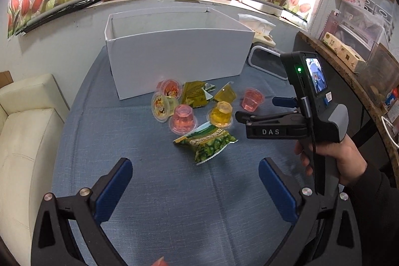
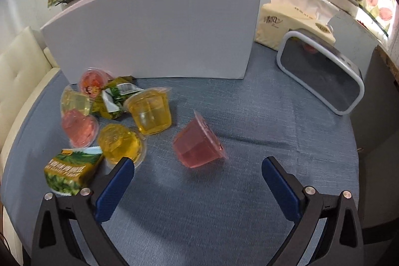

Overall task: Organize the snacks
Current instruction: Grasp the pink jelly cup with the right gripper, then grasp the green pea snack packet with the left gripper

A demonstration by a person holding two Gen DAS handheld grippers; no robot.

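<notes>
Many snacks lie in a pile on the table [image 1: 154, 191], just in front of the white box [image 1: 174, 59]. One pink jelly cup [image 2: 197, 145] lies tipped on its side, apart from the pile. The right gripper [image 2: 198, 175] is wide open near it and may knock it rolling. The left gripper [image 1: 195, 177] is wide open too, holding nothing.

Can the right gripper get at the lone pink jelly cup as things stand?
Probably yes. The right gripper is open, and the pink jelly cup lies tipped on the blue cloth just ahead of its fingers, apart from the snack pile. Nothing lies between them.
</notes>
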